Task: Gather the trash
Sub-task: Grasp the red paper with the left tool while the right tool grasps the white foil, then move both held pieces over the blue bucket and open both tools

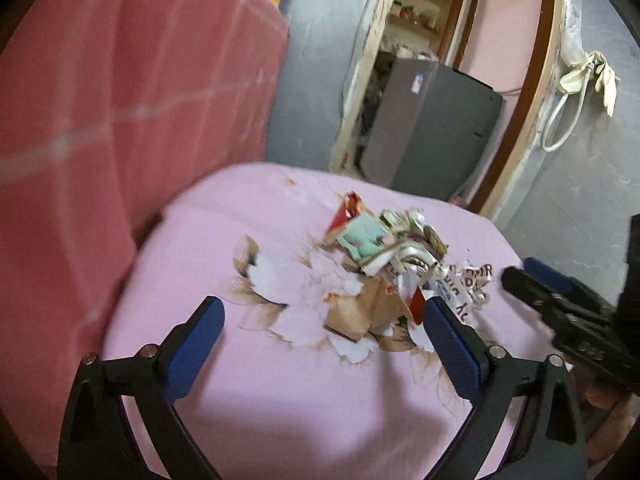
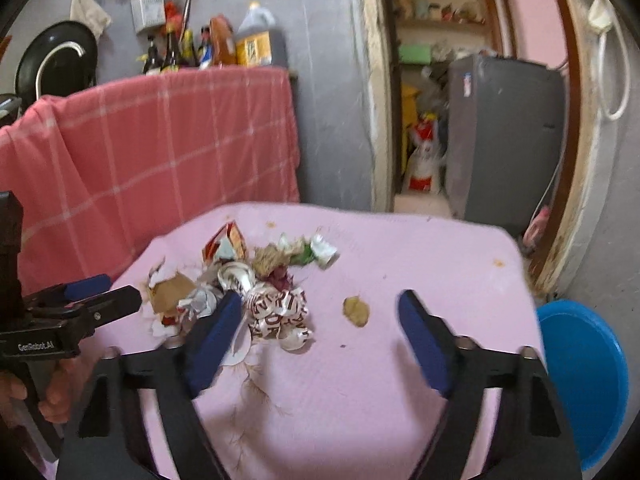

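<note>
A heap of trash [image 1: 384, 252] lies on a pink cloth-covered table [image 1: 280, 400]: crumpled wrappers, a brown cardboard scrap [image 1: 356, 312], a red and white carton [image 2: 224, 242] and a white wrapper with brown letters [image 2: 280, 312]. My left gripper [image 1: 324, 312] is open and empty, its fingers on either side of the heap's near edge. My right gripper [image 2: 320, 310] is open and empty, its left finger [image 2: 216, 340] beside the lettered wrapper. A small brownish scrap [image 2: 356, 311] lies between its fingers. Each gripper shows in the other's view, the right [image 1: 520, 276] and the left [image 2: 104, 296].
A red checked cloth [image 2: 160, 140] hangs over a counter at the left with bottles [image 2: 208, 48] on top. A blue bin [image 2: 584, 380] stands at the table's right. A grey fridge [image 2: 504, 136] stands in the doorway behind the table.
</note>
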{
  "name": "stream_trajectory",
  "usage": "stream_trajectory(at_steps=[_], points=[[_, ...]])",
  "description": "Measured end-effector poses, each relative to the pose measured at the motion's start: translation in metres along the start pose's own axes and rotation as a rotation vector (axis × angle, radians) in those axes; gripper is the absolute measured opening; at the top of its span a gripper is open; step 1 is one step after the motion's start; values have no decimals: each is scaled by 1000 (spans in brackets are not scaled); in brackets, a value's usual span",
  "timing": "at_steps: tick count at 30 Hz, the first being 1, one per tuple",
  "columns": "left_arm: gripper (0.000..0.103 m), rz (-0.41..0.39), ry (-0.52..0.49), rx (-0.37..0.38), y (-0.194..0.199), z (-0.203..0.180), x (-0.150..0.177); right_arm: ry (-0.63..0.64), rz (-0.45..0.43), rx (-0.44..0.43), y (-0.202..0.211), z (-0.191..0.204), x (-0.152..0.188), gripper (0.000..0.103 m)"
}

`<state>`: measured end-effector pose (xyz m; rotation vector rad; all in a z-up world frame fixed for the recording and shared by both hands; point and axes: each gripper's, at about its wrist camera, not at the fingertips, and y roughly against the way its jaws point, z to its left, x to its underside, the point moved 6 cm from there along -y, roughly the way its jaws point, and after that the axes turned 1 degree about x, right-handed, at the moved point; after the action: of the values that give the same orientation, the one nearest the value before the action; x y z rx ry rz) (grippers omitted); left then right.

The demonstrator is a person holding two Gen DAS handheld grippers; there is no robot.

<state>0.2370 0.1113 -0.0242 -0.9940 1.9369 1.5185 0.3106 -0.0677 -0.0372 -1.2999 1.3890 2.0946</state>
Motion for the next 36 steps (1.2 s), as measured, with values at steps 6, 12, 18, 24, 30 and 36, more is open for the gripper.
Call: stream_trajectory(at_steps=[6,12,18,24,30,36], points=[[70,58,75,117,-9,-4,-1,-9,93,-92,-26,8,2,46],[44,132,78,177,-16,-13,5,6,137,-129,-35,17,8,33],[18,144,99,181,-14,-10,7,-3,132,-147,-32,17,10,12],[8,116,100,198,2,-15,8,0,65,-138,-7,15,10,8],[2,51,66,195,23,-28,6,7,-47,-140,35,13,10,8],[2,-63,4,183,40,-56,-6,16,-204,-84,79,6,6,8]])
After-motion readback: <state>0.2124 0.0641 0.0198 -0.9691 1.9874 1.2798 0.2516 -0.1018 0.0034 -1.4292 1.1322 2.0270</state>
